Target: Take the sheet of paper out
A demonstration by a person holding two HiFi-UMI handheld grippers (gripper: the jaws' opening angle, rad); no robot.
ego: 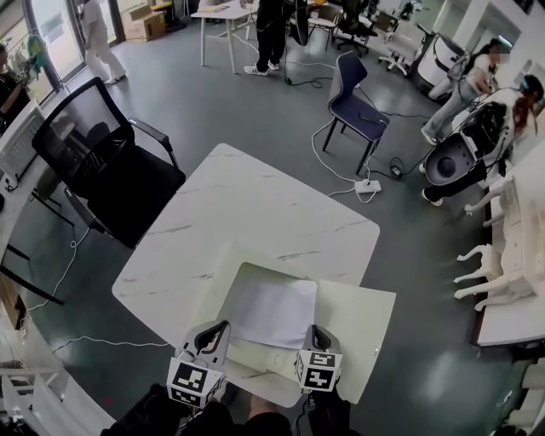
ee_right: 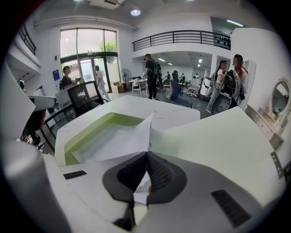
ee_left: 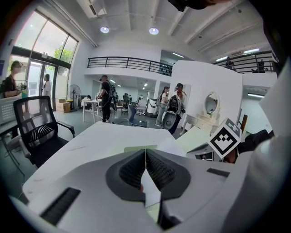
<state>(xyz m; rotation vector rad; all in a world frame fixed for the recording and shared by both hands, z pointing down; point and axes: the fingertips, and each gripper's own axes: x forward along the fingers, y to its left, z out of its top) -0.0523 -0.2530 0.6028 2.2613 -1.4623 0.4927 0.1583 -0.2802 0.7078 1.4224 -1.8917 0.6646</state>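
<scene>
Sheet (ego: 272, 311): white, near corner raised off pale green folder (ego: 362, 332)
Right gripper (ee_right: 146, 157): pinching sheet corner
Left gripper (ee_left: 145, 154): clamped on folder edge

I'm in a big open work hall, part lab and part office, with a railed mezzanine (ee_left: 127, 61) overhead, a tall glass front (ee_right: 86, 50) and a bare grey floor (ego: 213, 94) where cables trail from a power strip (ego: 368, 186). Around my white table (ego: 255, 213) are office chairs (ego: 111, 170), another work table (ego: 223, 14) and people (ego: 271, 34) standing about.
</scene>
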